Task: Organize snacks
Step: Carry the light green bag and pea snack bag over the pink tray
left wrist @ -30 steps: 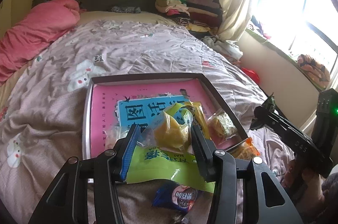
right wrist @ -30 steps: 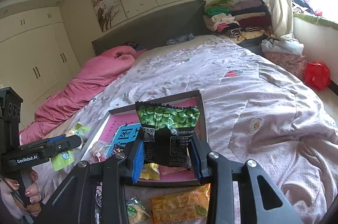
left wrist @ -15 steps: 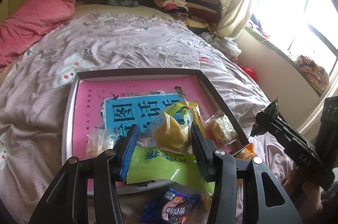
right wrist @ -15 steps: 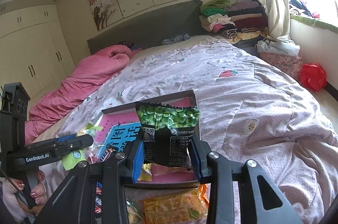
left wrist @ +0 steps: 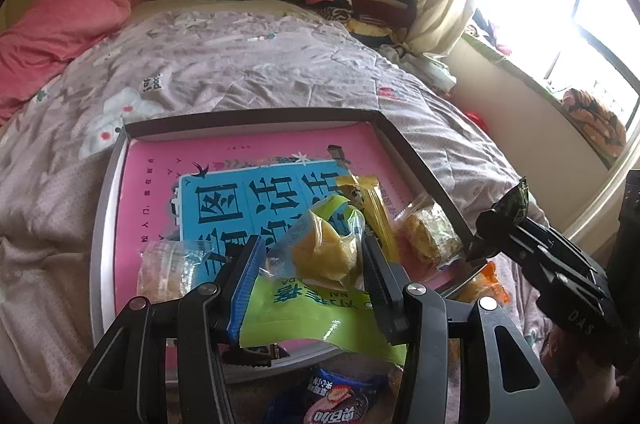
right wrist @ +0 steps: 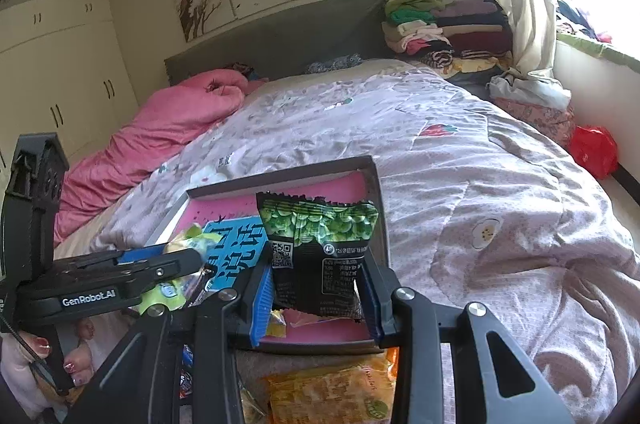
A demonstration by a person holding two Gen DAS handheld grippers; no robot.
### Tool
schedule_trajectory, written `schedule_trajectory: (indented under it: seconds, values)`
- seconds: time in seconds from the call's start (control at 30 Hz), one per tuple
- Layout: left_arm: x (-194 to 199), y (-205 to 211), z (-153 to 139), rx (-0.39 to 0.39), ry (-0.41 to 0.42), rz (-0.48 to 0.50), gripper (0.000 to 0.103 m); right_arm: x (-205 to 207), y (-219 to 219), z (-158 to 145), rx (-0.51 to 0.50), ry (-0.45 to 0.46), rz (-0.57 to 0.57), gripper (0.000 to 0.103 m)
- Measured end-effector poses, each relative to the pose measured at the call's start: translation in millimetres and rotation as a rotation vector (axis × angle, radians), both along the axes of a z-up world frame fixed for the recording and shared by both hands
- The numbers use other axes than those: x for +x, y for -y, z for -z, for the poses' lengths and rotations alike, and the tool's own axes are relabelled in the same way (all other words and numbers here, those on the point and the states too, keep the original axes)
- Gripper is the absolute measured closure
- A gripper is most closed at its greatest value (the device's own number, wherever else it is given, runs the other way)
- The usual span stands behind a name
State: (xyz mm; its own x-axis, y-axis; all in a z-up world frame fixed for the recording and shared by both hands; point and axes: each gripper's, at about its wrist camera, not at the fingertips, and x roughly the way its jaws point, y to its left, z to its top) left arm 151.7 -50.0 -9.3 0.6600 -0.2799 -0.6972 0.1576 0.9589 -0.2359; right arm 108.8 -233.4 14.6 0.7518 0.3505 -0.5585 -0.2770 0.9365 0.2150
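I judge the sorting about half done: a few packets lie along the tray's (left wrist: 420, 170) near and right edges, others wait on the bedspread below its near rim. My left gripper (left wrist: 310, 264) clamps a lime-green pouch (left wrist: 304, 312) over the near edge; my right gripper (right wrist: 316, 288) grips a pea packet (right wrist: 316, 248). Only the right view shows the orange bag (right wrist: 332, 394) whole

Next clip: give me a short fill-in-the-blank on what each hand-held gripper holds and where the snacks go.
1. The right hand-held gripper is shut on a black and ____ packet.
2. The left hand-held gripper grips a clear bag of ____ snack.
3. The tray lies on a ____.
4. Inside the tray lies a pink and ____ book.

Missing words: green; yellow; bed; blue
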Motion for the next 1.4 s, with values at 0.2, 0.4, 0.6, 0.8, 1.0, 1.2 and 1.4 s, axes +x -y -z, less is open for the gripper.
schedule_trajectory:
  seconds: [0.2,0.4,0.6,0.8,1.0,1.2,1.4]
  values:
    - [3.9,5.9,8.8,0.016,-0.021,0.017,0.052,0.2,-13.5,7.8,-0.042,-0.01,-0.032,0.065]
    - [5.8,9.7,13.8,0.021,-0.032,0.035,0.052,-0.7,-27.0,13.4,-0.066,-0.018,-0.072,0.065]
    - [6.7,11.5,19.2,0.043,-0.045,0.039,0.052,1.1,-36.0,22.0,-0.085,-0.04,-0.091,0.065]
    - [6.9,13.7,24.8,0.051,-0.059,0.05,0.052,5.6,-32.8,29.6,-0.086,-0.069,-0.07,0.065]
    - [6.6,13.7,25.2,0.05,-0.057,0.055,0.052,7.7,-28.6,33.5,-0.093,-0.091,-0.05,0.065]
    - [10.7,13.5,26.9,0.051,-0.058,0.061,0.052,11.6,-21.7,35.5,-0.088,-0.112,-0.02,0.065]
    - [18.0,15.9,31.7,0.052,-0.06,0.064,0.052,11.1,-17.9,38.9,-0.08,-0.131,-0.01,0.065]
